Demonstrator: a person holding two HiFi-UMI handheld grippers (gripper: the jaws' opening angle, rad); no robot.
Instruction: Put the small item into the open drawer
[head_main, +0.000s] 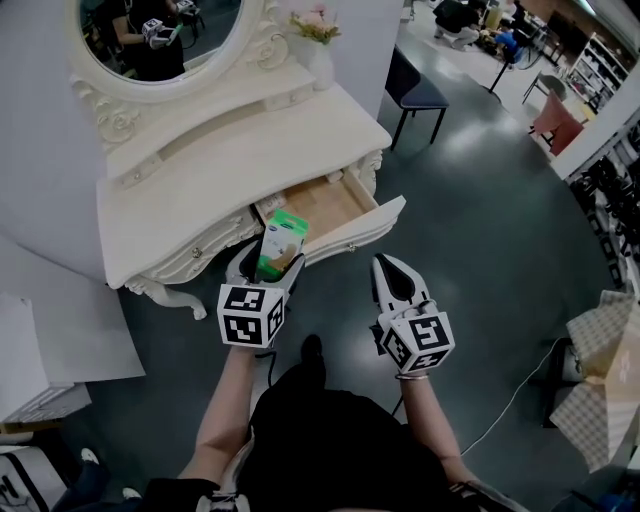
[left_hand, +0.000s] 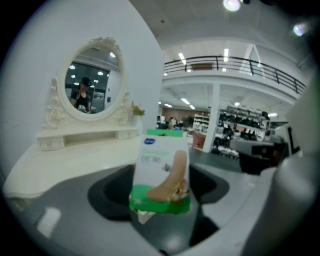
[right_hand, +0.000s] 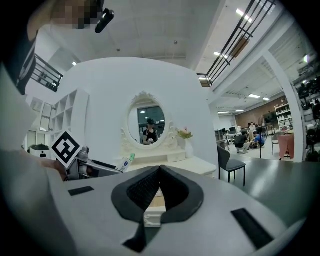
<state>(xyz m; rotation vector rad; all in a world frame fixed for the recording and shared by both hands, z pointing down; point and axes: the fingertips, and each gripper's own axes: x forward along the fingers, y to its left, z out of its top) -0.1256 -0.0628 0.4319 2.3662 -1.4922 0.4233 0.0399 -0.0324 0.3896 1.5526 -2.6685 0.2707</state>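
fingers (left_hand: 70, 215) of the left gripper (head_main: 268, 268) pinch the lower end of one small green-and-white packet (head_main: 283, 240), upright near the one open drawer (head_main: 372, 222) of a white dressing table (head_main: 200, 205), while those of the right gripper (head_main: 388, 268) press together on nothing; such a low pinch could likely let the packet tip and drop outside the drawer.

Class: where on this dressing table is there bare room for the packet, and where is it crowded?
The open drawer: bare floor between its front panel and the tabletop edge. The tabletop is bare below the mirror shelf. Only the vase corner is taken.
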